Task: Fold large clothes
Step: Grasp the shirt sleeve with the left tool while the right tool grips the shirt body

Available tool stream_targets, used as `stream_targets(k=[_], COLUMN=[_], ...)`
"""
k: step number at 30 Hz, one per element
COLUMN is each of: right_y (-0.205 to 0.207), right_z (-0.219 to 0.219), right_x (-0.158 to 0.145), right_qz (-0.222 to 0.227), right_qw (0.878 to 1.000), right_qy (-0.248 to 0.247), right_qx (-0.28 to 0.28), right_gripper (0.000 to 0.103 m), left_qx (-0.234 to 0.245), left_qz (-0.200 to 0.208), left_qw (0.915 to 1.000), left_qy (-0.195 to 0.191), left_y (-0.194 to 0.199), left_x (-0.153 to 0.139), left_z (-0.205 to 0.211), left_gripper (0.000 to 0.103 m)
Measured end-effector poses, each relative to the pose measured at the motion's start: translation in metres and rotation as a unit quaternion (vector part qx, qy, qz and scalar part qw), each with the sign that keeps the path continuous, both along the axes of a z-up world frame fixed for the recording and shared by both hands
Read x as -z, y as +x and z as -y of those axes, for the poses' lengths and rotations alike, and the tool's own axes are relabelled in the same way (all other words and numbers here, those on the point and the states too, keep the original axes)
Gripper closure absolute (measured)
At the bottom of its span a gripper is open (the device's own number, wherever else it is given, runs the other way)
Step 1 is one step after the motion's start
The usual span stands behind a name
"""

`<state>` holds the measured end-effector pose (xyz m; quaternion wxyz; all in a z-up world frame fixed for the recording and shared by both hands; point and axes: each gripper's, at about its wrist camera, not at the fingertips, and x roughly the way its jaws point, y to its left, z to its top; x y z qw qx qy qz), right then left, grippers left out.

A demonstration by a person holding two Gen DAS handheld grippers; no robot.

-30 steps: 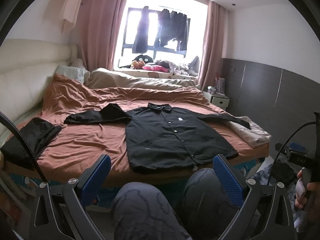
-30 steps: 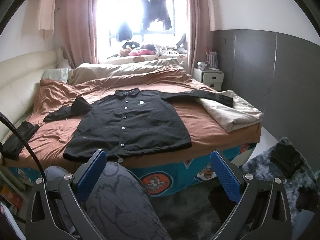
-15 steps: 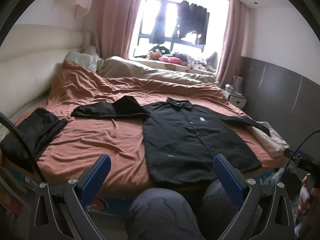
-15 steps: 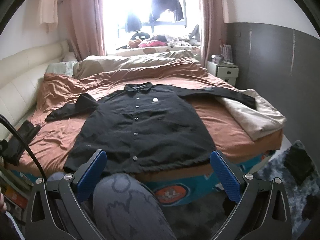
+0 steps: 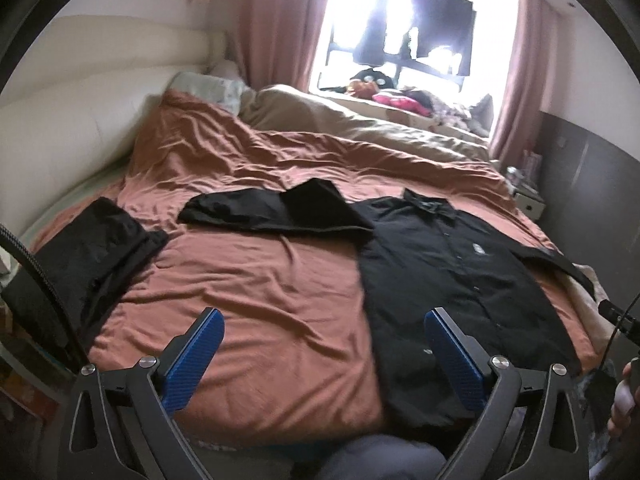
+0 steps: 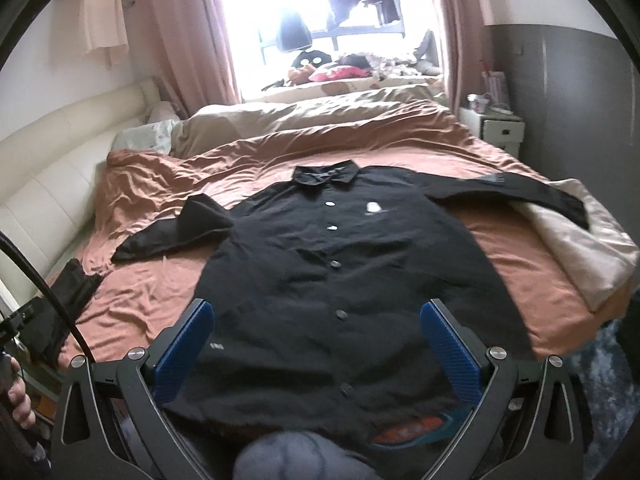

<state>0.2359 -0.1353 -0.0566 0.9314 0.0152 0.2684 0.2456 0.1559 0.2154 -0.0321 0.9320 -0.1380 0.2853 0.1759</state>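
**Both grippers poised at the bed's edge, shirt not yet touched**

Nearest the cameras, the left gripper (image 5: 322, 354) and the right gripper (image 6: 316, 346) each hung above the near edge of the bed, jaws spread wide and holding nothing, blue pads facing inward. A grey-clad knee (image 6: 296, 456) of the person showed just below them.

The risk, as I judged it, lay in the grasp to come. The hem hung slightly over the bed's edge, so a pull on one layer alone could drag the whole garment off the rust-brown bedsheet (image 5: 272, 280), or lift the front without the back. The sheet was itself creased and loose; jaws closing low might pinch it with the cloth. The left sleeve's existing fold could also bunch under a side fold.

The large black button-front shirt (image 6: 332, 264) lay face up and buttoned on the sheet, hem toward the person, collar toward the window. Its body was mostly flat, with pale buttons down the middle and a small white chest emblem. One sleeve stretched out onto a cream blanket (image 6: 580, 248) at the right; the other lay out leftward, doubled over near the shoulder. Further left sat a separate pile of dark folded cloth (image 5: 92, 256). Beyond lay a beige duvet (image 6: 320, 112) and pink curtains (image 6: 192, 32).
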Motion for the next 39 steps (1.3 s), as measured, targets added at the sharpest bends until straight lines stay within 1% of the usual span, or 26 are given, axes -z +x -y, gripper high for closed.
stream_targets(k=[3, 8, 10, 13, 16, 19, 21, 25, 27, 28, 29, 30, 32, 34, 36, 38, 39], right_y=[0.02, 0.055, 0.072, 0.096, 0.115, 0.137, 0.151, 0.177, 0.194, 0.201, 0.207, 0.216, 0.231, 0.248, 0.257, 0.266, 0.272], right_z=[-0.015, -0.039, -0.05, -0.071, -0.089, -0.109, -0.119, -0.14, -0.15, -0.155, -0.159, -0.164, -0.177, -0.19, -0.2, -0.206, -0.214], right_x=[0.0, 0.003, 0.005, 0.007, 0.006, 0.009, 0.012, 0.022, 0.033, 0.037, 0.037, 0.043, 0.042, 0.041, 0.04, 0.045, 0.05], right_qz=[-0.009, -0.028, -0.041, -0.054, -0.063, -0.073, -0.081, -0.081, -0.097, -0.102, -0.107, -0.112, -0.117, -0.129, -0.134, -0.137, -0.147], right_qw=[1.0, 0.999, 0.998, 0.997, 0.996, 0.994, 0.993, 0.993, 0.991, 0.99, 0.99, 0.99, 0.99, 0.988, 0.987, 0.987, 0.986], right_qy=[0.007, 0.025, 0.035, 0.042, 0.052, 0.06, 0.067, 0.068, 0.073, 0.075, 0.076, 0.072, 0.062, 0.071, 0.073, 0.071, 0.072], right_qx=[-0.011, -0.026, -0.029, -0.034, -0.042, -0.049, -0.055, -0.053, -0.055, -0.053, -0.053, -0.053, -0.05, -0.053, -0.046, -0.036, -0.038], right_gripper=[0.0, 0.0, 0.0, 0.0, 0.0, 0.004, 0.004, 0.004, 0.006, 0.01, 0.013, 0.013, 0.016, 0.021, 0.021, 0.03, 0.032], left_qx=[-0.017, -0.041, -0.047, -0.058, -0.068, -0.081, -0.091, -0.102, -0.106, -0.109, -0.113, -0.117, -0.128, -0.137, -0.15, -0.157, -0.159], left_qz=[-0.008, -0.027, -0.032, -0.039, -0.045, -0.051, -0.054, -0.061, -0.064, -0.065, -0.068, -0.07, -0.069, -0.071, -0.075, -0.075, -0.077], left_qw=[0.9998, 0.9988, 0.9983, 0.9973, 0.9963, 0.9945, 0.9931, 0.9911, 0.9902, 0.9896, 0.9887, 0.9878, 0.9849, 0.9823, 0.9788, 0.9756, 0.9745], left_qy=[-0.005, -0.01, -0.014, -0.023, -0.028, -0.042, -0.05, -0.06, -0.065, -0.068, -0.072, -0.076, -0.094, -0.106, -0.117, -0.133, -0.138], left_y=[0.014, 0.04, 0.052, 0.07, 0.084, 0.101, 0.111, 0.131, 0.141, 0.147, 0.153, 0.158, 0.167, 0.175, 0.187, 0.199, 0.204], left_x=[0.002, 0.007, 0.009, 0.011, 0.012, 0.015, 0.016, 0.021, 0.025, 0.028, 0.03, 0.033, 0.041, 0.048, 0.058, 0.07, 0.075], left_z=[-0.026, -0.065, -0.078, -0.101, -0.121, -0.145, -0.161, -0.184, -0.196, -0.203, -0.21, -0.217, -0.232, -0.245, -0.258, -0.269, -0.273], left_gripper=[0.007, 0.022, 0.024, 0.031, 0.033, 0.039, 0.039, 0.039, 0.039, 0.039, 0.039, 0.039, 0.039, 0.039, 0.039, 0.039, 0.039])
